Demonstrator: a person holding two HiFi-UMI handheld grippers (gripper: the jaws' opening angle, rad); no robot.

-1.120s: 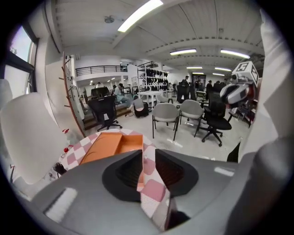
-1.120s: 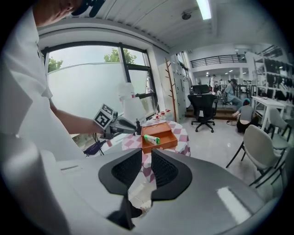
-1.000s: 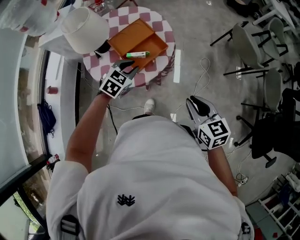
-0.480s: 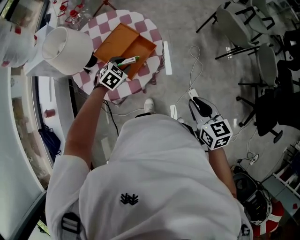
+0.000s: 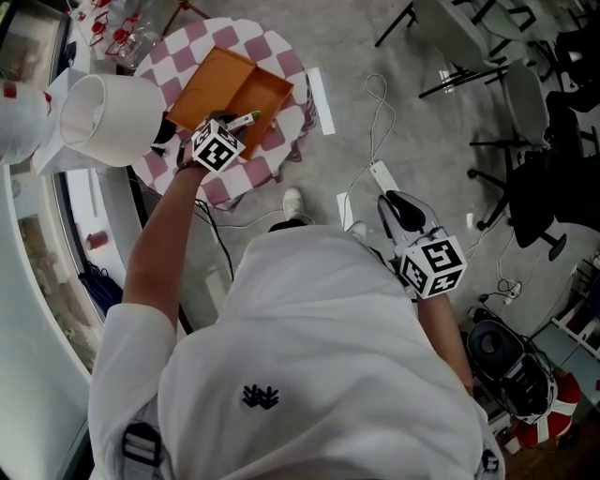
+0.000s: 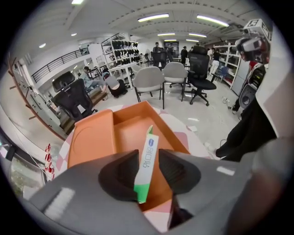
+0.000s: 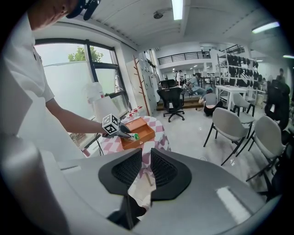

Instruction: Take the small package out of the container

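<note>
The small package (image 6: pixel 150 148), a long white and green box, lies in the orange container (image 6: pixel 92 137) on a round checked table (image 5: pixel 281 58). My left gripper (image 6: pixel 148 159) is down in the container with its jaws on either side of the package's near end. The jaws have just been opening and do not clamp it. In the head view the left gripper (image 5: pixel 236 128) sits at the container's (image 5: pixel 225 80) near edge, with the package (image 5: pixel 247 119) poking out past it. My right gripper (image 5: pixel 398 208) hangs over the floor, jaws a narrow slit apart, holding nothing.
A big white lampshade-like cylinder (image 5: pixel 103 117) stands beside the table on the left. Bottles (image 5: pixel 112 28) sit at the table's far side. A power strip and cables (image 5: pixel 380 173) lie on the floor. Office chairs (image 5: pixel 525 94) stand to the right.
My left gripper has come down onto the container and its jaws have spread around the package. The right gripper has barely moved. The head view has shifted.
</note>
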